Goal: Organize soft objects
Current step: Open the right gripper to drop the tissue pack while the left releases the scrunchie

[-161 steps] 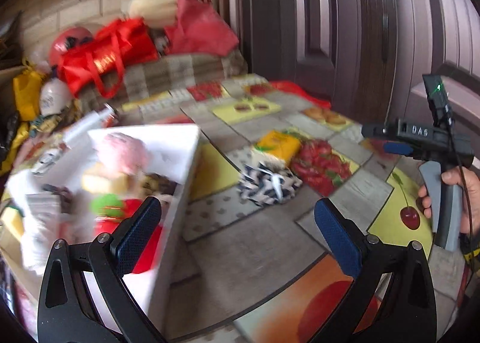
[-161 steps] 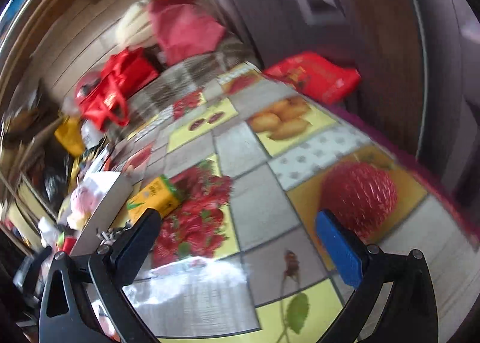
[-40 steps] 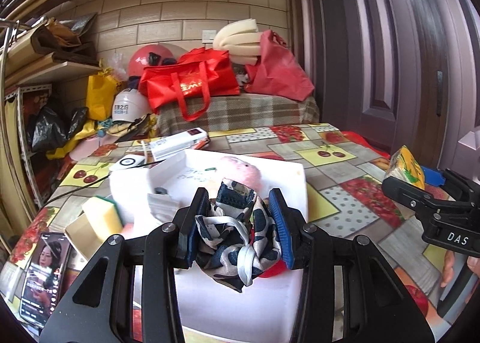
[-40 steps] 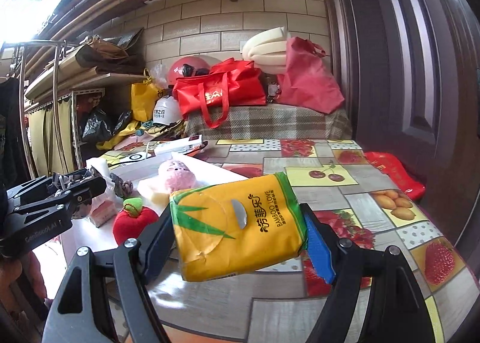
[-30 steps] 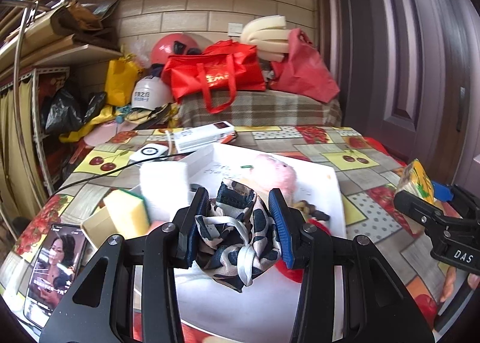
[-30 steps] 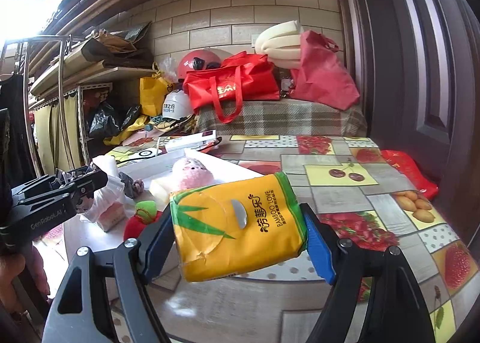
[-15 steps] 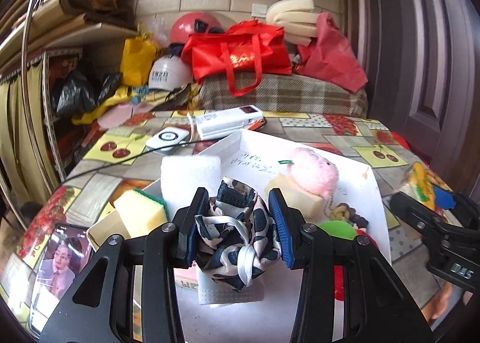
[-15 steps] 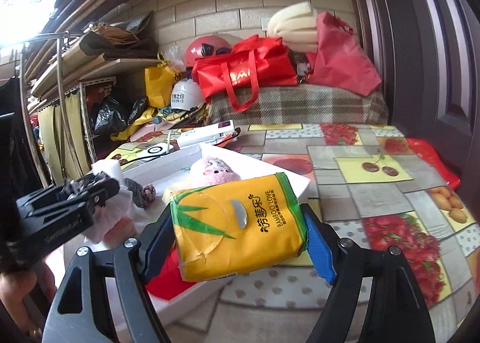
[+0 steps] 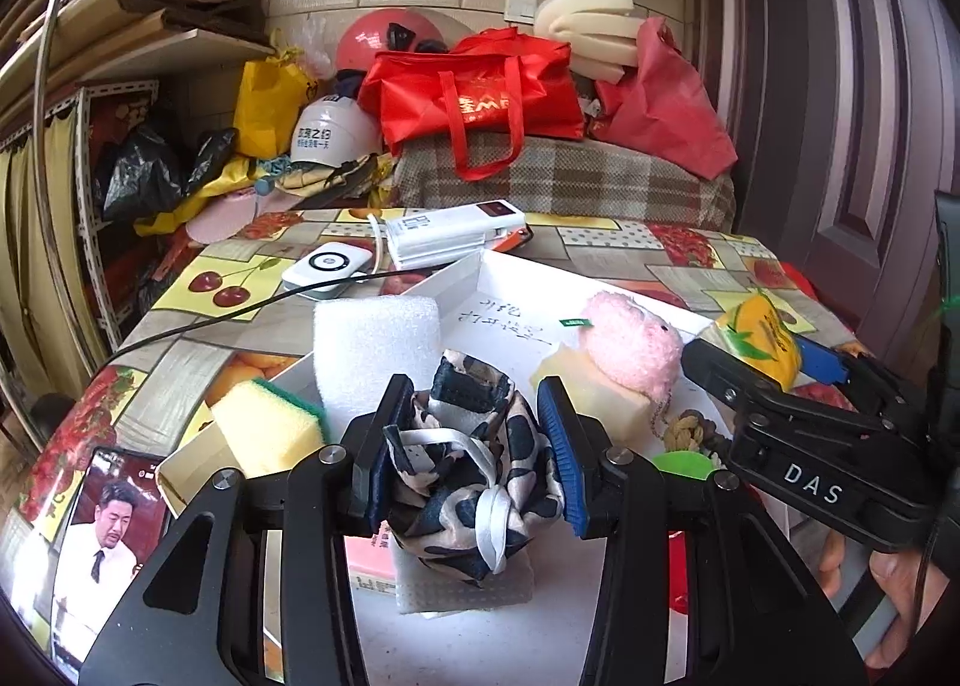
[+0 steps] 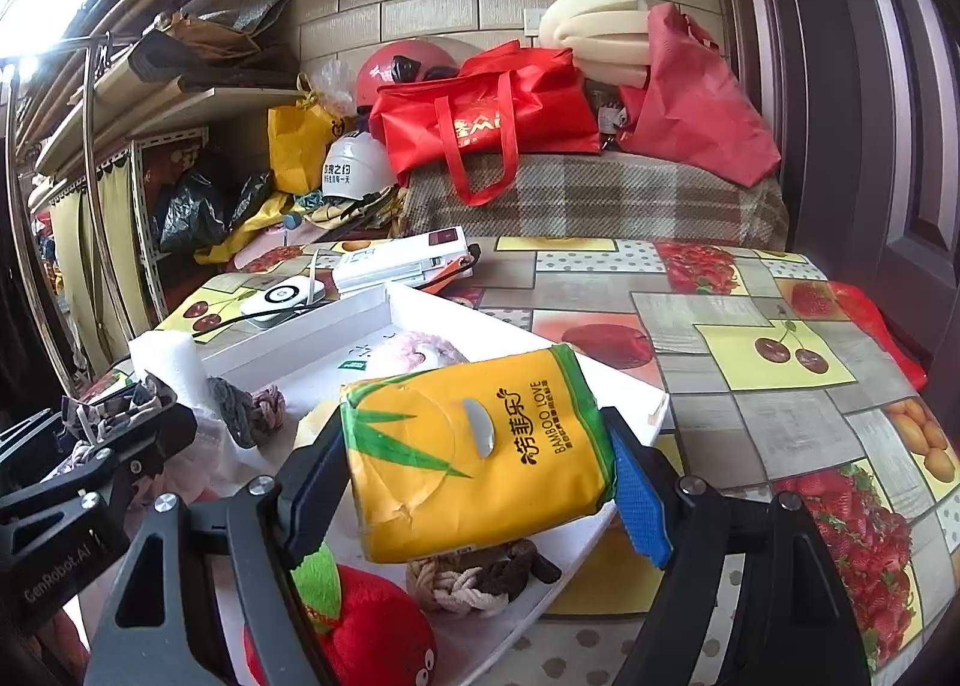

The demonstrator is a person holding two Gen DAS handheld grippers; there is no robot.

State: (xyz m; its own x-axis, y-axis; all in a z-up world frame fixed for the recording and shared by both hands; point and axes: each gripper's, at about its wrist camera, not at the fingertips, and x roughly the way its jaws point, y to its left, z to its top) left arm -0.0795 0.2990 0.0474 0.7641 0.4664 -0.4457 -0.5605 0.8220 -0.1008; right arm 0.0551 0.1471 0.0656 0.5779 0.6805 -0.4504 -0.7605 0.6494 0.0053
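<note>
My left gripper (image 9: 468, 452) is shut on a black-and-cream patterned fabric bundle (image 9: 474, 476), held above the near part of the white tray (image 9: 510, 278). My right gripper (image 10: 474, 476) is shut on a yellow tissue pack (image 10: 480, 446) over the tray's right edge (image 10: 624, 380); the same pack (image 9: 762, 338) shows at the right in the left wrist view. Inside the tray lie a pink plush (image 9: 630, 350), a white foam block (image 9: 378, 350), a yellow-green sponge (image 9: 264, 428), a red plush apple (image 10: 372, 638) and a braided rope piece (image 10: 480, 572).
A phone (image 9: 102, 542) with a lit screen lies at the table's near left corner. A white power bank (image 9: 450, 230), a small white device (image 9: 327, 269) and a black cable lie behind the tray. Red bags (image 9: 480, 98), helmets and foam pile beyond the table. A dark door (image 10: 870, 86) stands on the right.
Both grippers have moved left over the tray with their loads. The foam block, sponge and phone have come into the left wrist view; the right gripper now hangs above the plush apple and rope piece.
</note>
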